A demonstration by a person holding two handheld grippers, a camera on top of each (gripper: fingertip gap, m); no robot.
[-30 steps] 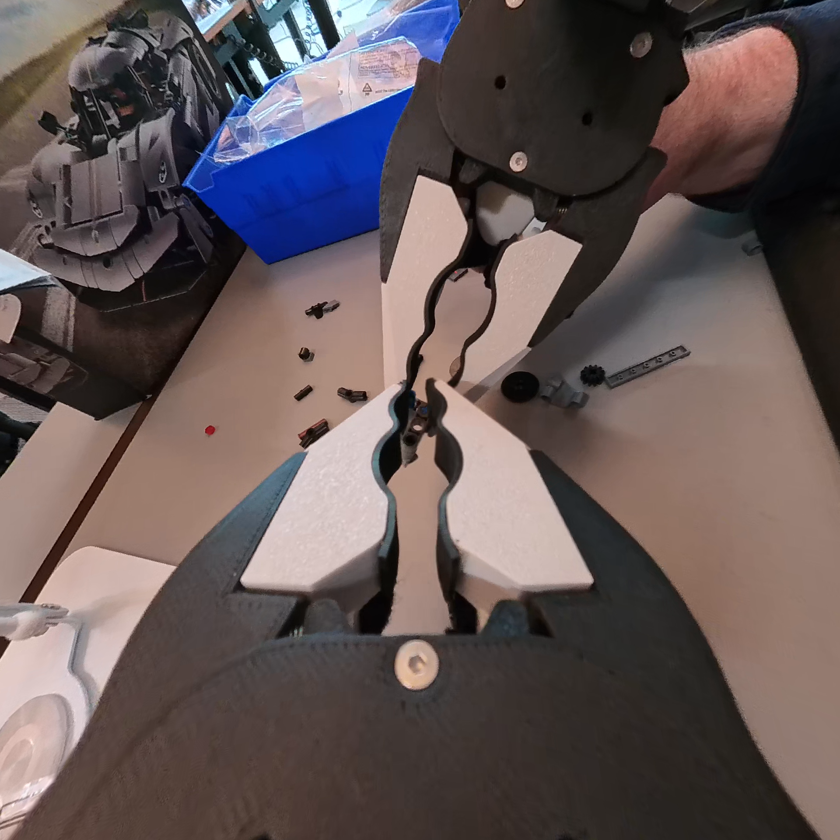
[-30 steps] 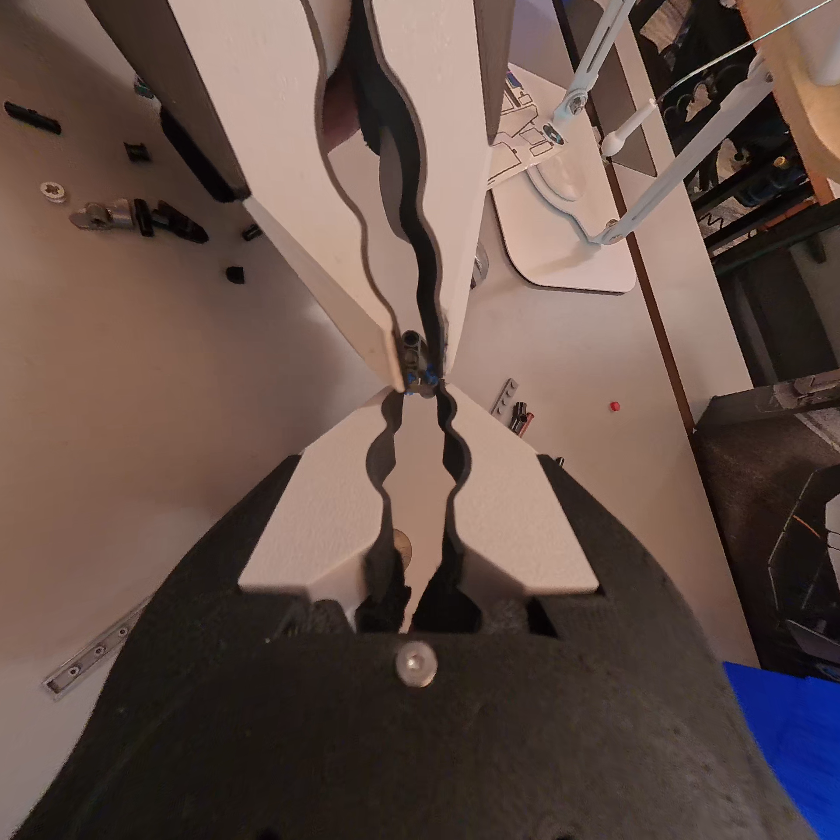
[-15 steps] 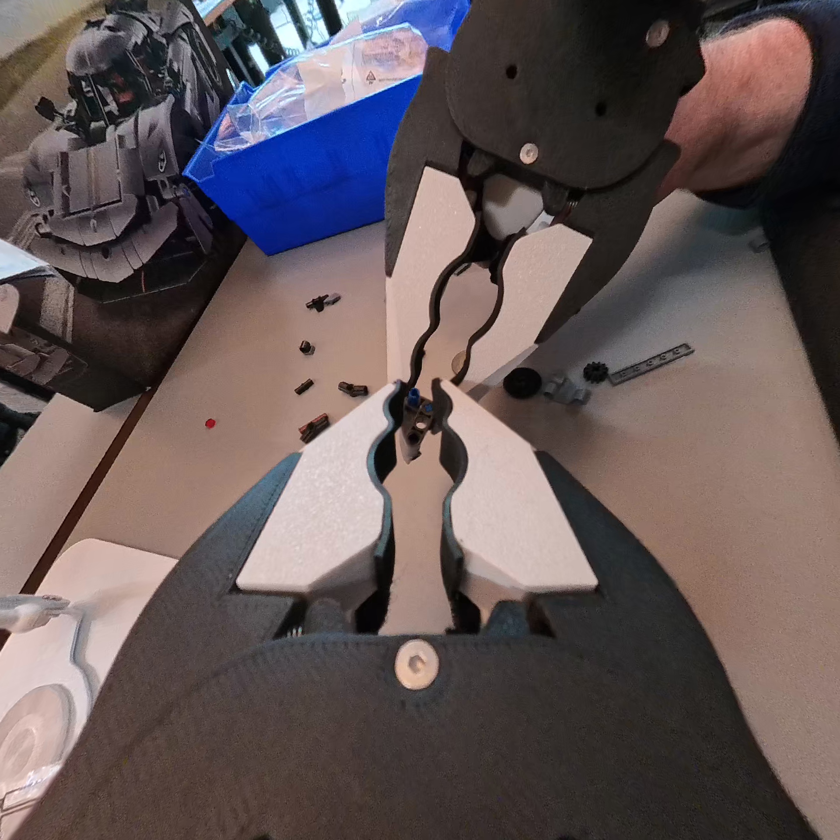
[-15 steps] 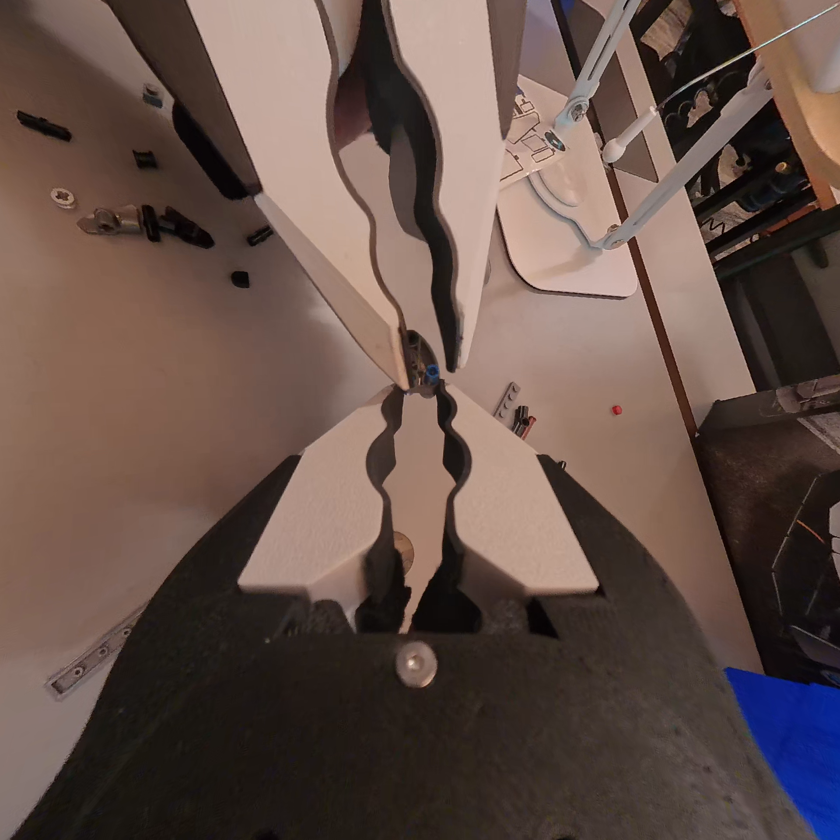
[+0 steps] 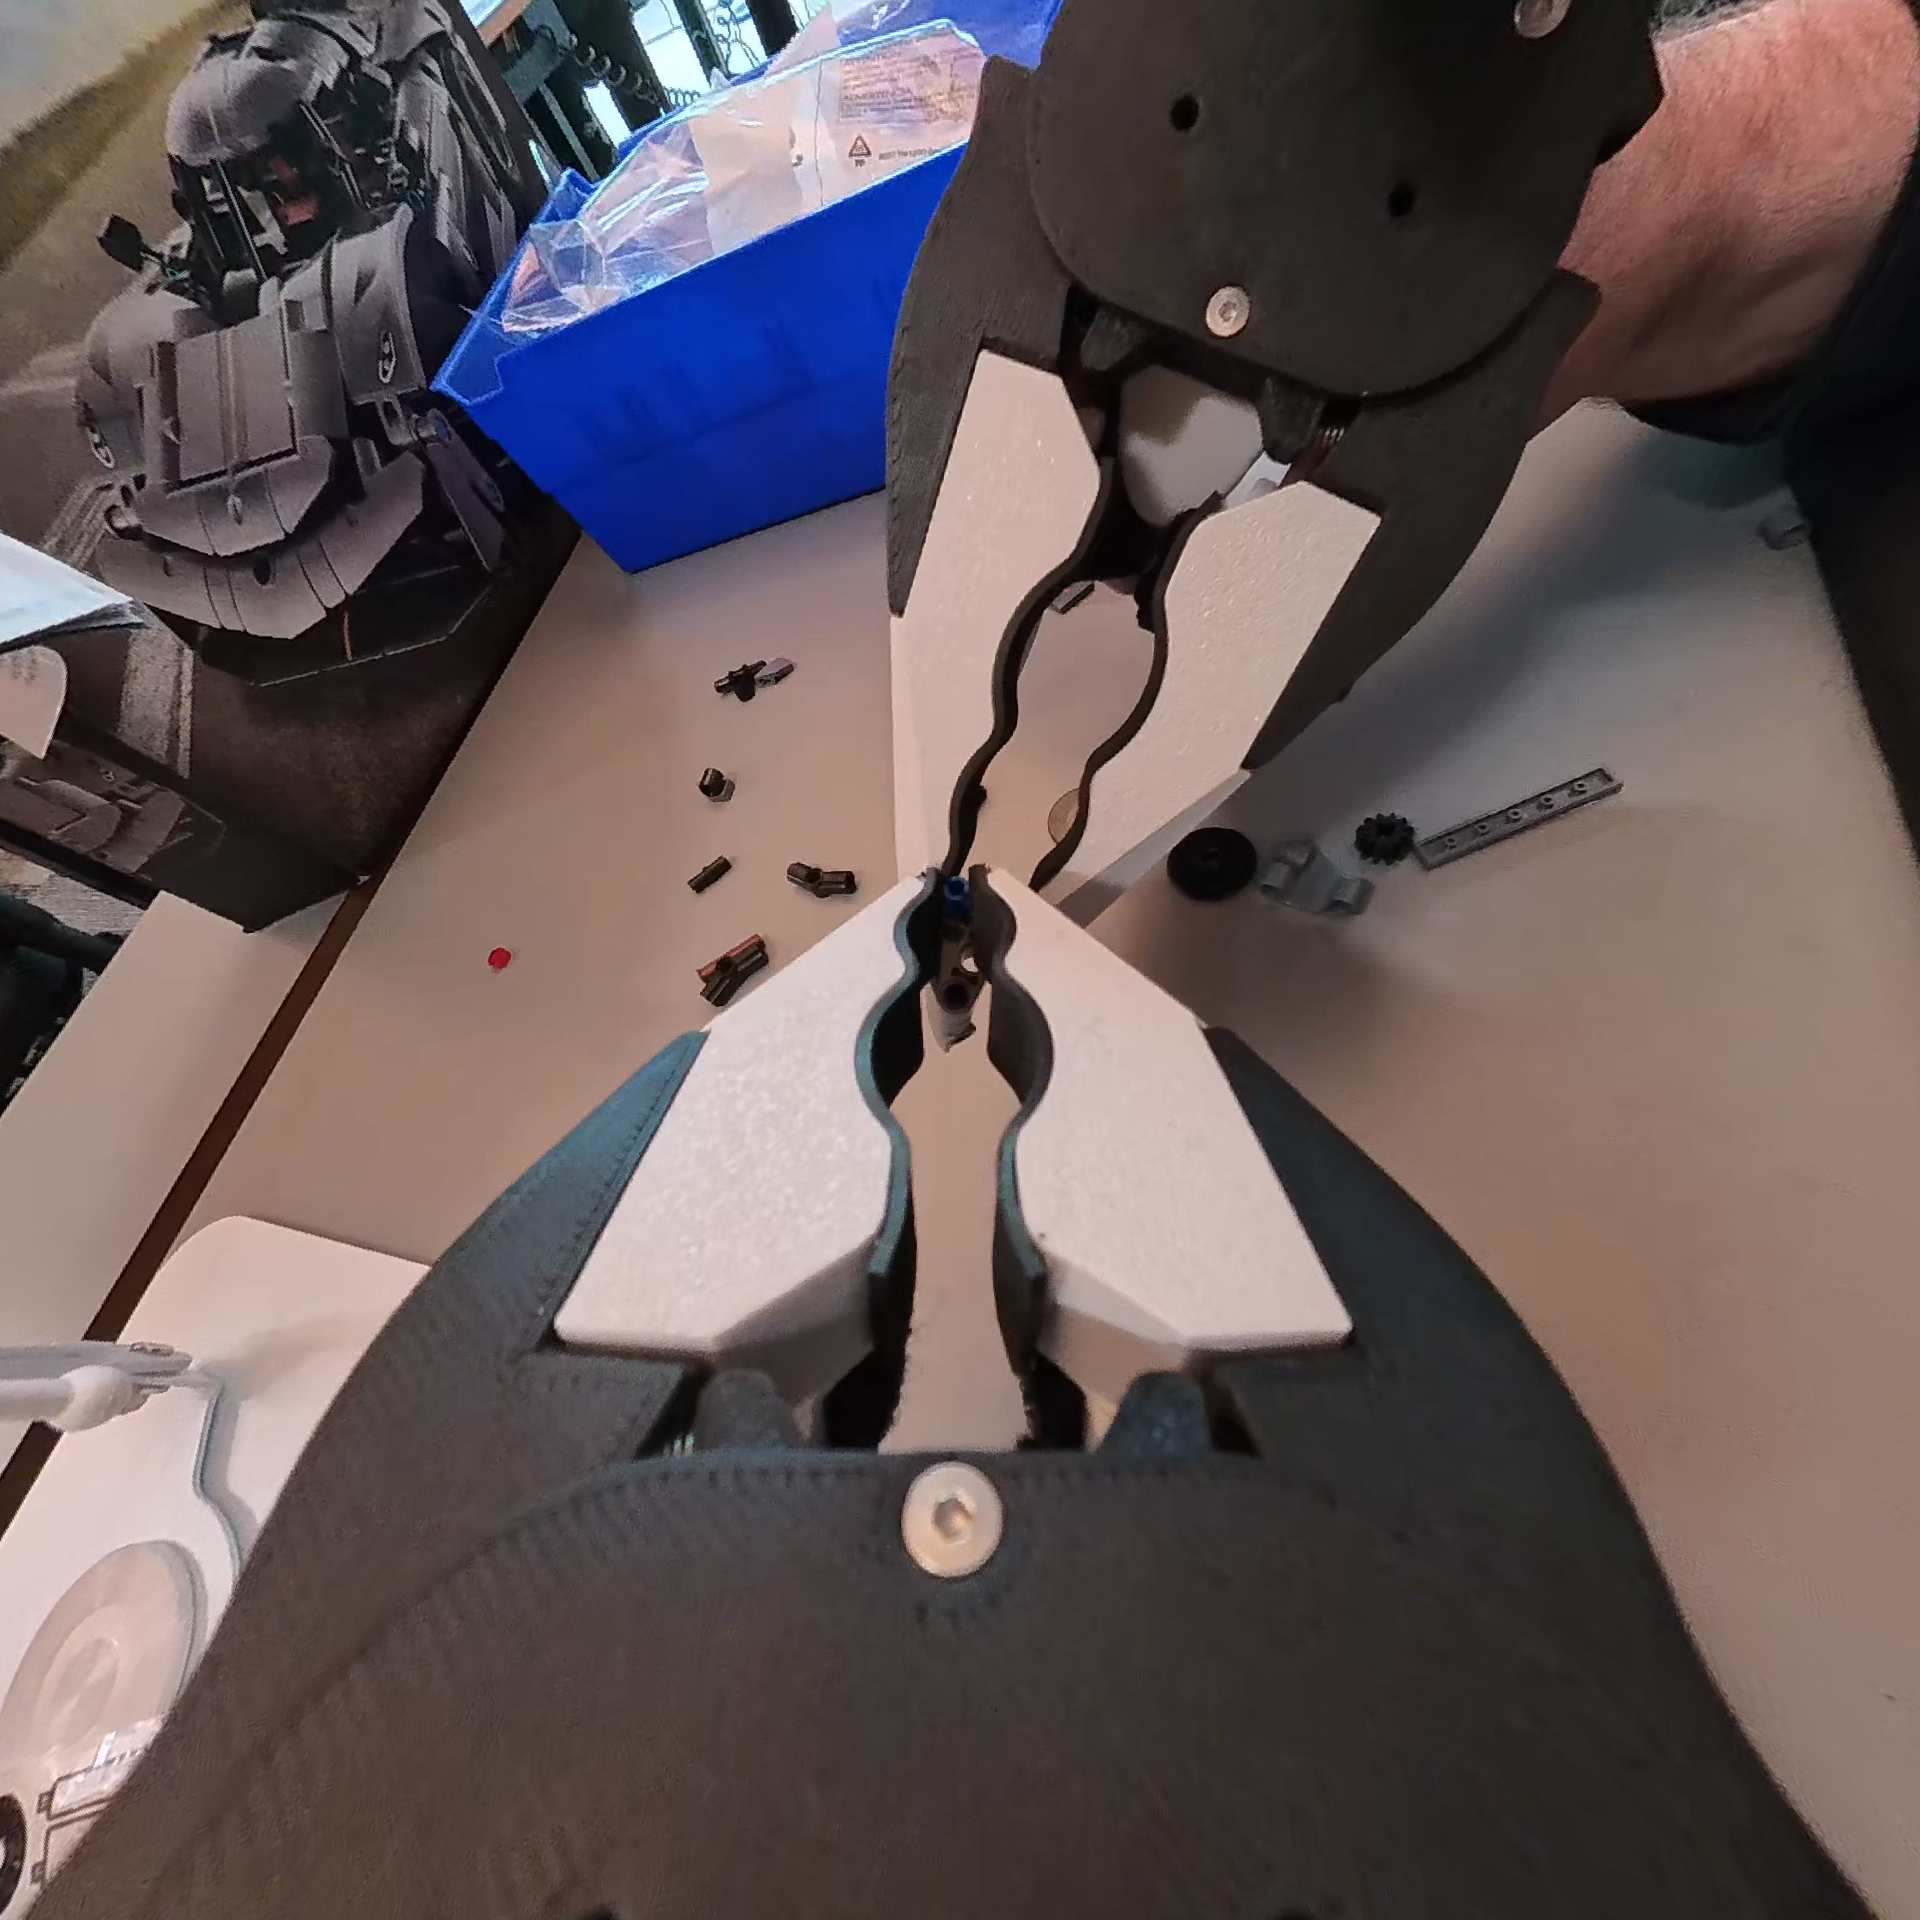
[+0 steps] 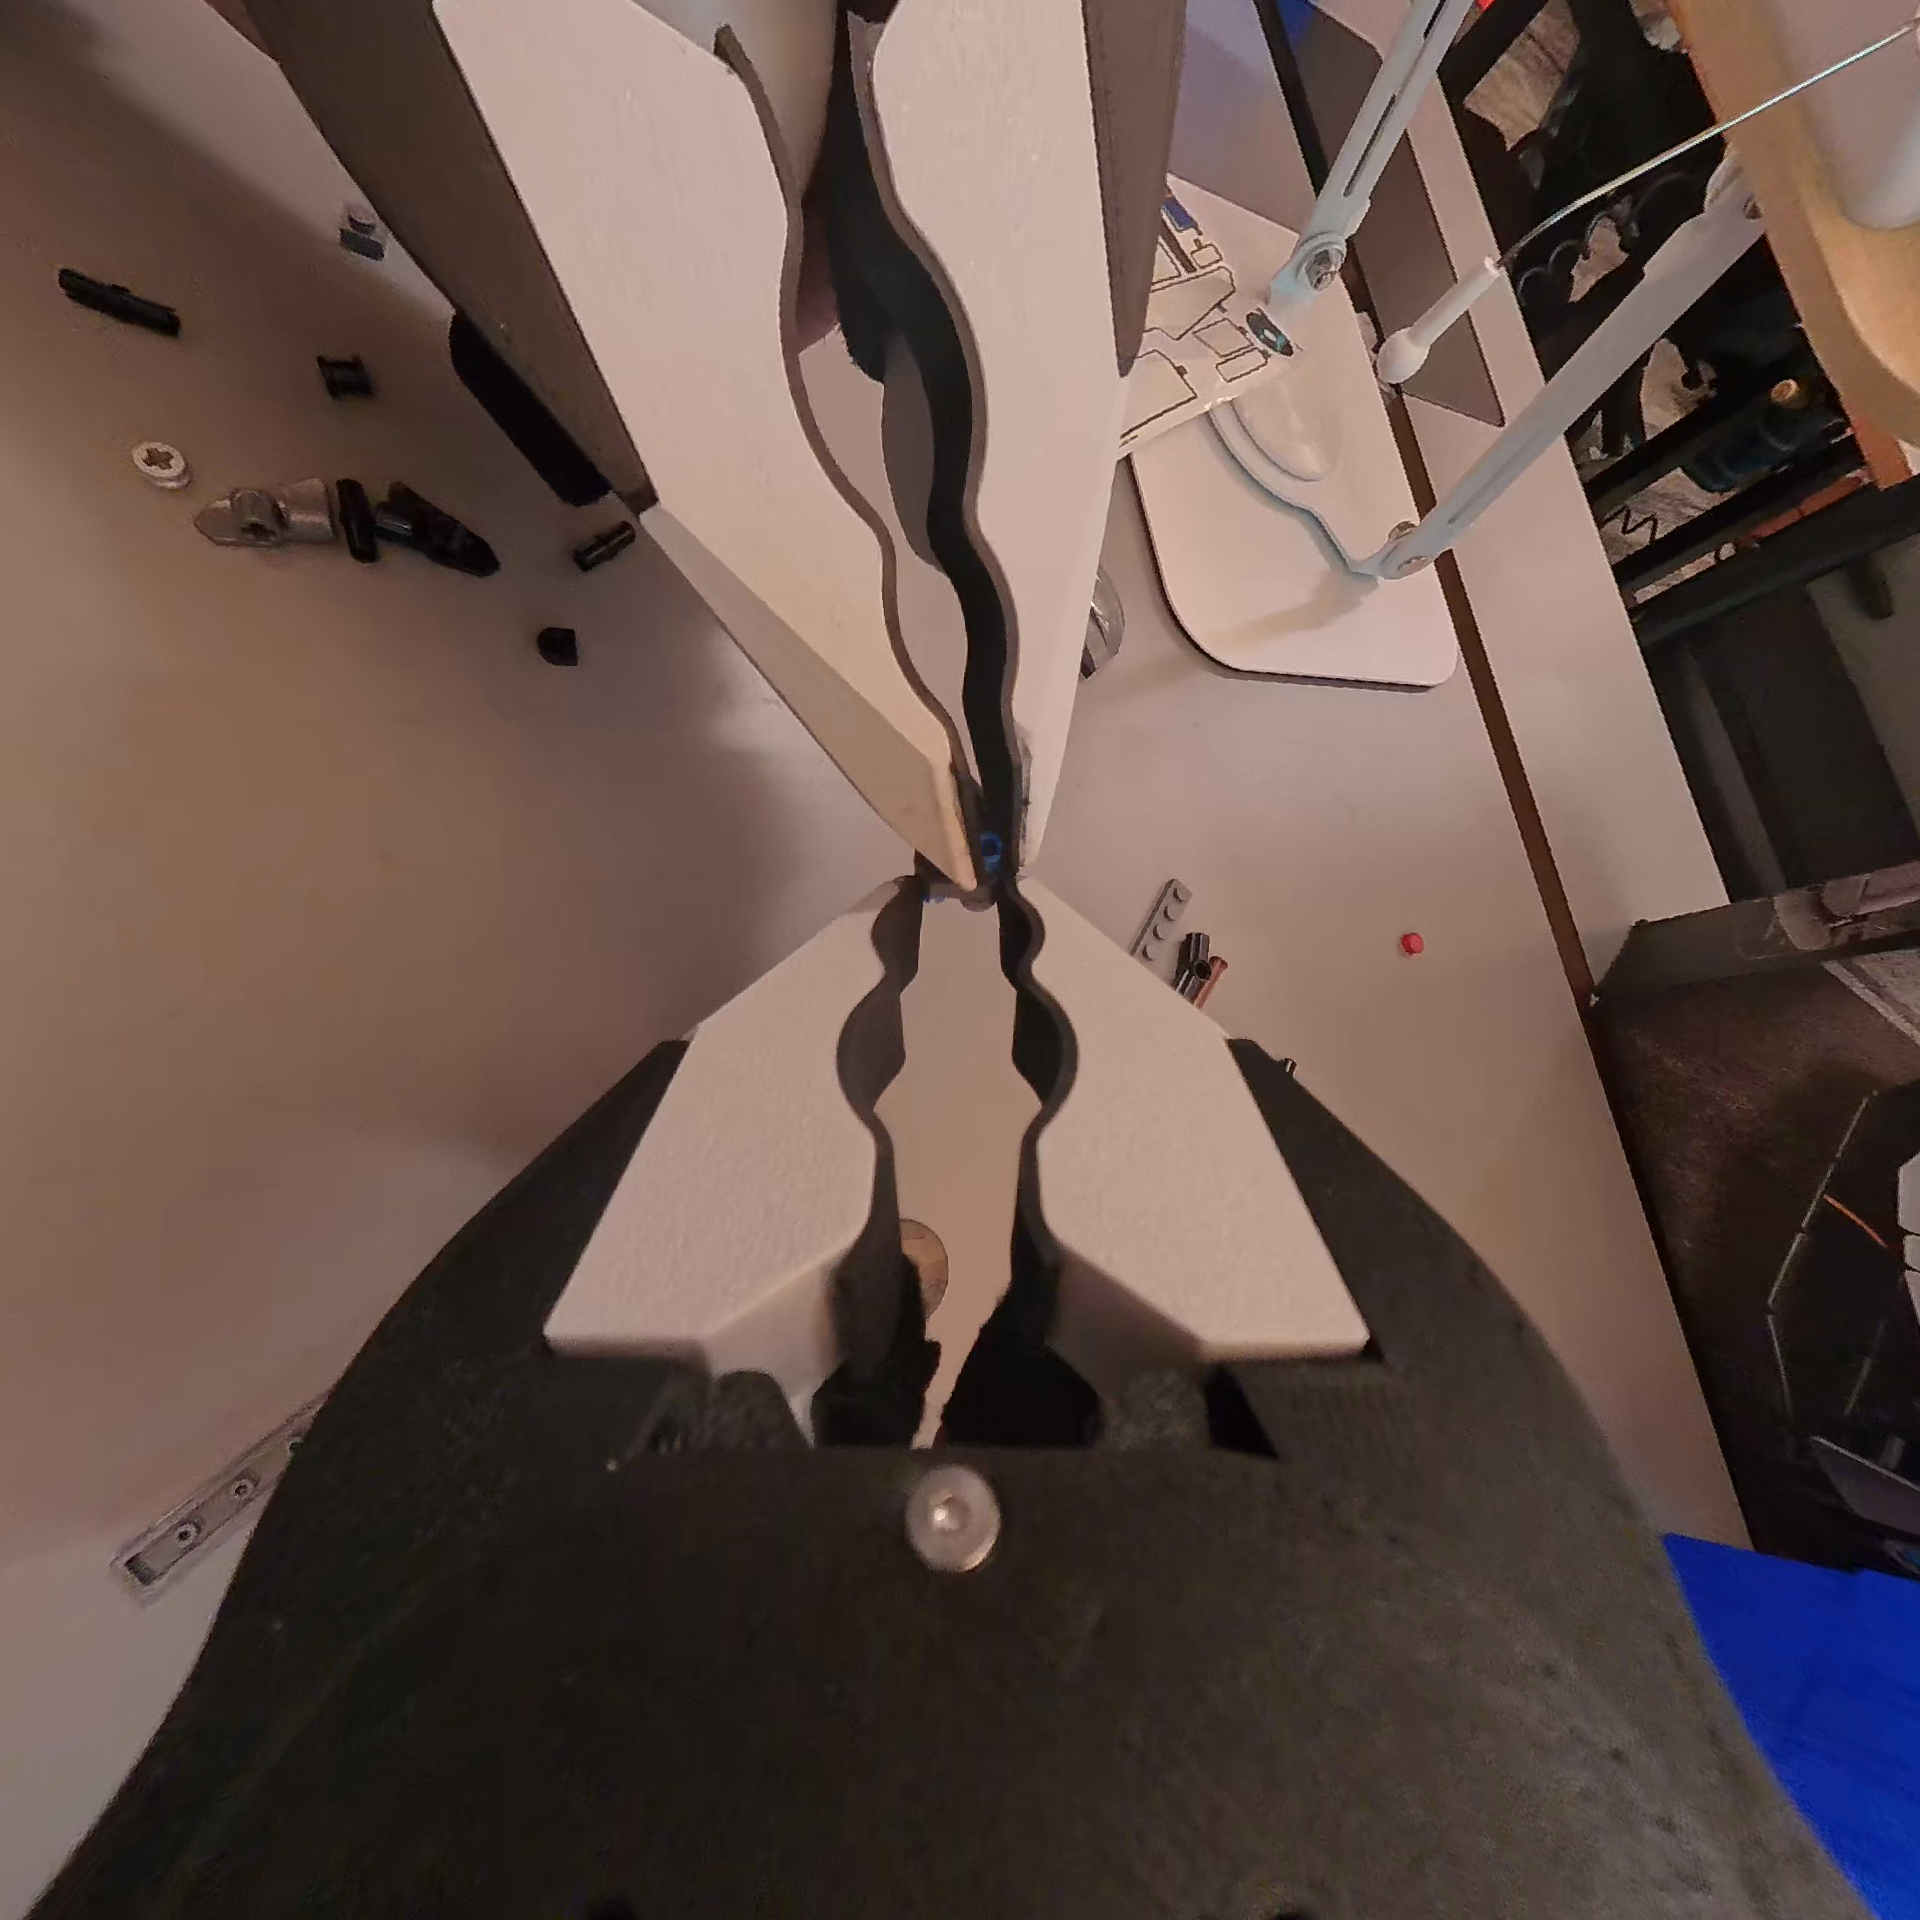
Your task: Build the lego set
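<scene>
Left tongs point(image 5: 958, 902) closed on a small dark grey lego piece point(image 5: 957, 971) with a blue pin point(image 5: 954, 891) at its far end; piece sits between the tips, held above the worktop point(image 5: 1455, 1143). Right tongs point(image 5: 992, 878) come in from the opposite side, tip to tip with the left pair; their jaws stand apart with a gap all the way to the tips, left finger's tip just beside the blue pin. In the right wrist view the right tongs point(image 6: 961, 902) show the same gap, with the left pair's fingers hanging down from the top and the blue pin point(image 6: 989, 854) peeking out between them; whether the right tips touch the pin cannot be told. Person's hand point(image 5: 1704, 260) grips the right tool at upper right. Around on the worktop: black round piece point(image 5: 1210, 860), light grey connector point(image 5: 1314, 891), small black gear point(image 5: 1382, 834) and long grey plate point(image 5: 1522, 818) to the right of the tongs; scattered black pins point(image 5: 821, 879) and a dark brown pin pair point(image 5: 736, 966) to the left; red stud point(image 5: 500, 957) farther left. Blue bin point(image 5: 707, 405) holding clear plastic bags point(image 5: 748, 177) stands behind, beside the dark set box point(image 5: 260, 416) with a printed model. White lamp base point(image 6: 1299, 582) at the worktop edge. The right tongs' body blocks the worktop behind them.
</scene>
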